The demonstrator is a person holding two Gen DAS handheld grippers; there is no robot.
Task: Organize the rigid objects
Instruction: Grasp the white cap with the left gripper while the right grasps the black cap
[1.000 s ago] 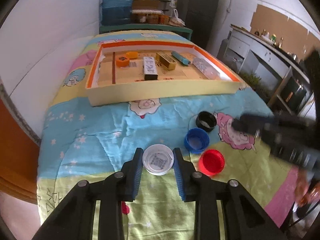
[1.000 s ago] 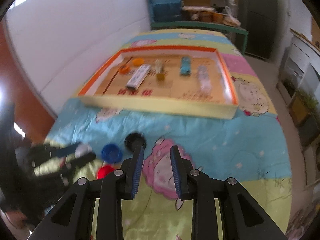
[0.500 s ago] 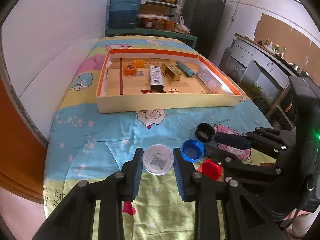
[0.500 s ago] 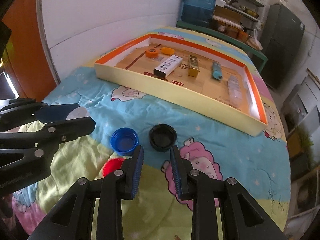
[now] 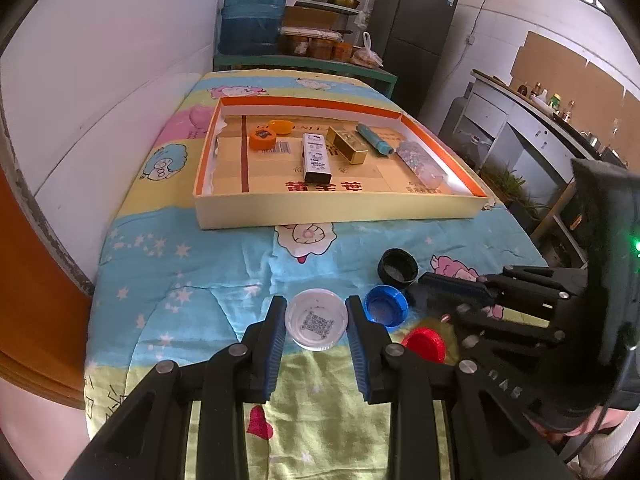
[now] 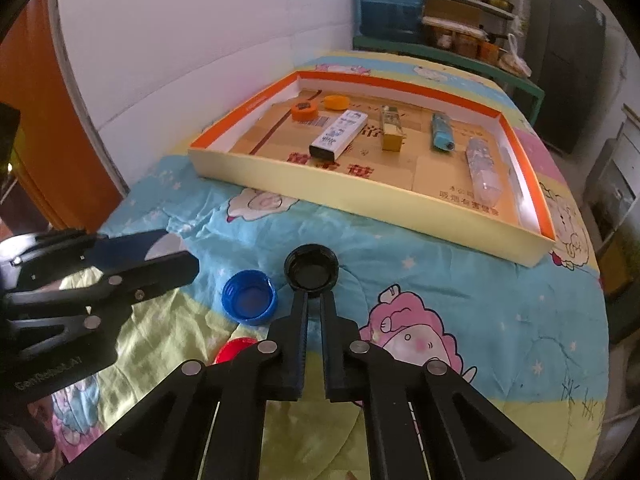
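I'm working in a cluttered kitchen-like room, over a bed (image 5: pixel 192 264) spread with a soft, rumpled cartoon quilt, not a hard desk, so the small things sit slightly sunk in the fabric. Starting at the left: my left gripper (image 5: pixel 316 322) has its ribbed blue pads closed against the sides of a white cap (image 5: pixel 317 319), a shallow round plastic cap lying open side up with a printed code inside; I hold it by the rim because that is the only firm edge it offers. Next to it lies a blue cap (image 5: pixel 386 305), ridged, also open side up, with a red cap (image 5: pixel 425 345) nearer the foot edge of the bed. Further right, my right gripper (image 6: pixel 314 296) has just been closing, and its fingers now stand nearly together, pinching the near wall of the black cap (image 6: pixel 311 267), one finger seemingly inside the rim and one outside, which I judge to be a sensible grip on a thin-walled cap. Toward the far edge of the bed waits the cardboard tray (image 6: pixel 360 196), low-walled with an orange inner rim, already holding two orange lids, a white box, a gold box, a teal tube and a clear speckled bottle in a row; I judge the caps are meant to join them.
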